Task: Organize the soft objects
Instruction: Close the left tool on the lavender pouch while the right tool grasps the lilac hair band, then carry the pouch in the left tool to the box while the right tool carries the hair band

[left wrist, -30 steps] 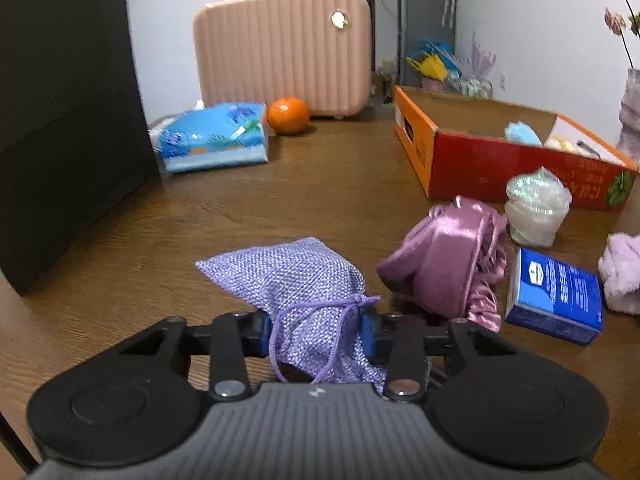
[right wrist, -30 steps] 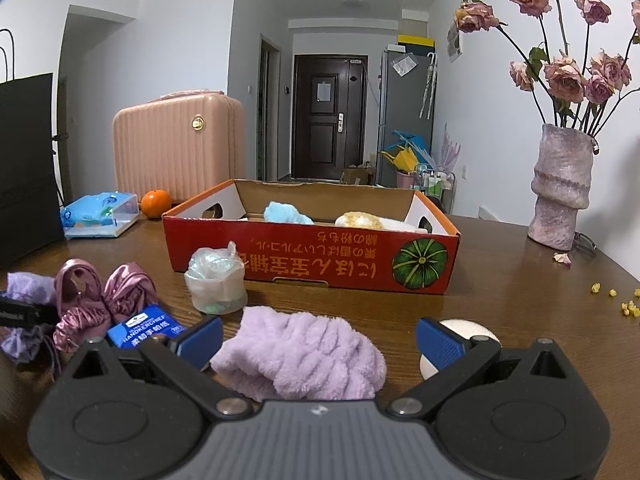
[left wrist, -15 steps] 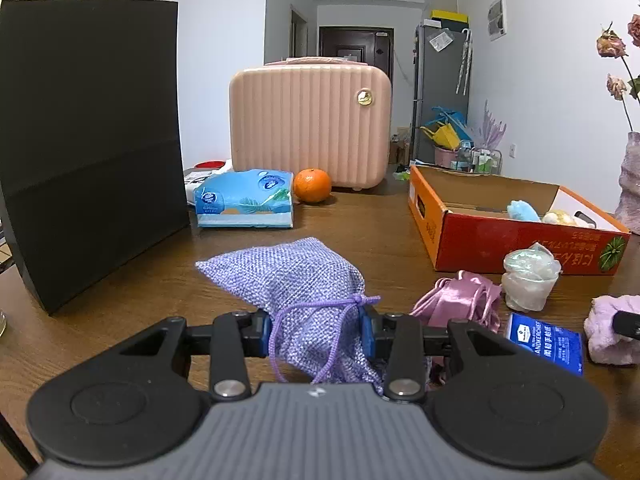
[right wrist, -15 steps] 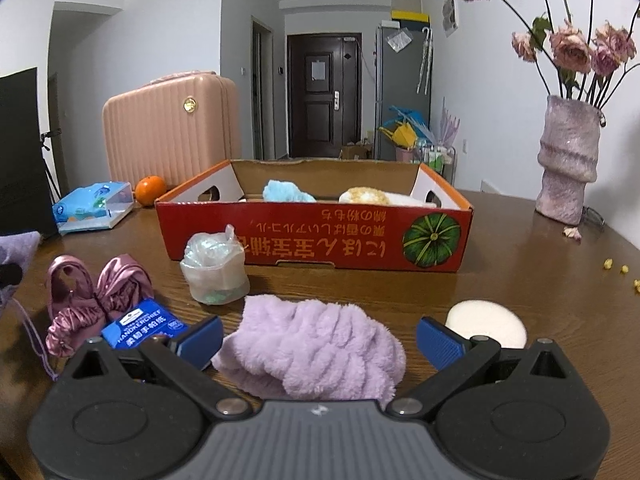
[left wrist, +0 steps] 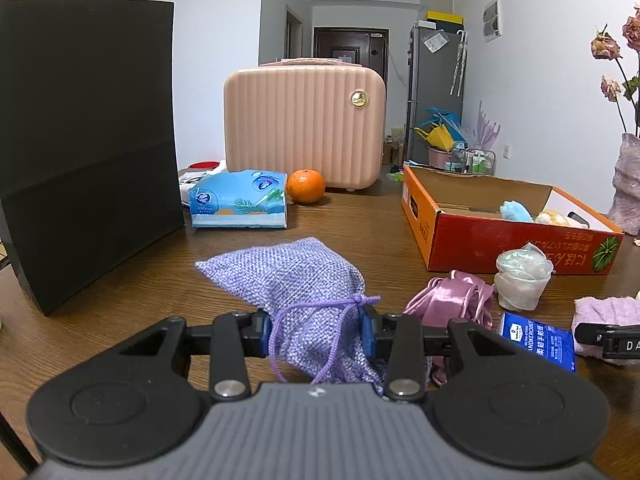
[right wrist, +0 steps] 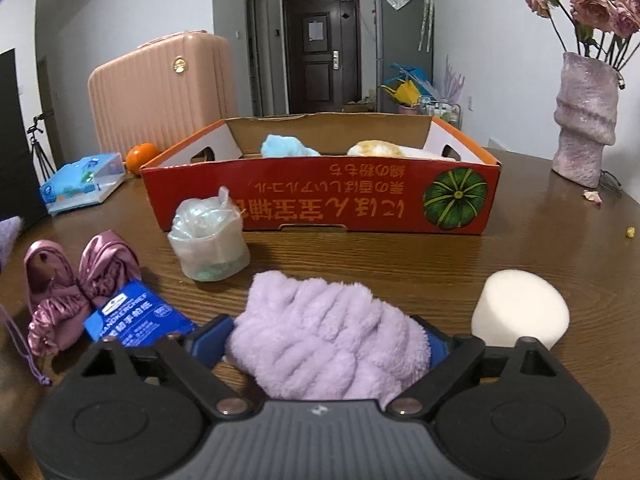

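Observation:
My left gripper [left wrist: 316, 330] is shut on a lilac woven drawstring pouch [left wrist: 296, 280] and holds it above the table. My right gripper [right wrist: 330, 340] is shut on a fluffy lilac cloth [right wrist: 320, 328], which also shows at the right edge of the left wrist view [left wrist: 604, 314]. The red-orange cardboard box [right wrist: 320, 204] stands beyond, with a blue fluffy thing [right wrist: 286, 146] and a yellowish soft thing [right wrist: 374, 148] inside. A pink satin bundle [right wrist: 72, 280], a blue tissue packet [right wrist: 132, 316], a clear bagged cup [right wrist: 208, 240] and a white sponge [right wrist: 520, 312] lie on the table.
A black paper bag [left wrist: 84, 140] stands at the left. A pink suitcase [left wrist: 304, 124], an orange [left wrist: 306, 186] and a blue tissue pack [left wrist: 240, 200] sit at the back. A purple vase [right wrist: 586, 128] with dried roses stands at the right.
My left gripper has lifted and levelled with the pouch held in it. My right gripper has closed on the fluffy lilac cloth and raised it.

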`<action>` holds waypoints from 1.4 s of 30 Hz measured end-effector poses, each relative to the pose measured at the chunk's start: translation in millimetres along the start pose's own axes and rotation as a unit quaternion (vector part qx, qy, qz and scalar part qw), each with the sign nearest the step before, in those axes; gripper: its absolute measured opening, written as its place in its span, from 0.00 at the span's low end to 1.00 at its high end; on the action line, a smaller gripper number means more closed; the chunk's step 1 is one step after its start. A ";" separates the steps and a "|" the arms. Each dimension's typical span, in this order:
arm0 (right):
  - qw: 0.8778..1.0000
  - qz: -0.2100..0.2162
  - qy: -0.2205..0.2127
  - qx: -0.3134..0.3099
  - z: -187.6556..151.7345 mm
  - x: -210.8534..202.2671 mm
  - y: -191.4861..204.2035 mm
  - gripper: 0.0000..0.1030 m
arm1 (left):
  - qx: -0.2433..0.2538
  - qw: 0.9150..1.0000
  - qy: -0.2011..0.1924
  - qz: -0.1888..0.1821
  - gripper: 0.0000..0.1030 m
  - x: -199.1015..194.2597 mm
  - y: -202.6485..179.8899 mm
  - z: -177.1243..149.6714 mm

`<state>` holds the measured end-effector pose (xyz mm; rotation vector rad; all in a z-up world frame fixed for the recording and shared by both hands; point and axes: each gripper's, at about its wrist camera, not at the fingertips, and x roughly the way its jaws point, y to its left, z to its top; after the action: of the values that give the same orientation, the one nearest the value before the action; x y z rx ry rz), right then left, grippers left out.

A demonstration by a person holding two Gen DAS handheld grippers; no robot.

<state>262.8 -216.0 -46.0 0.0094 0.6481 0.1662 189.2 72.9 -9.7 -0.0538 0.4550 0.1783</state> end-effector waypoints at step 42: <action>0.993 0.013 -0.113 -0.040 8.1 -57.5 7.3 0.28 | 0.008 1.000 -0.021 -0.021 0.39 -20.6 -6.8 16.2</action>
<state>221.5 -217.4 -4.6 -0.0394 0.4145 0.2124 179.3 64.5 14.0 -0.0431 0.4138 0.1342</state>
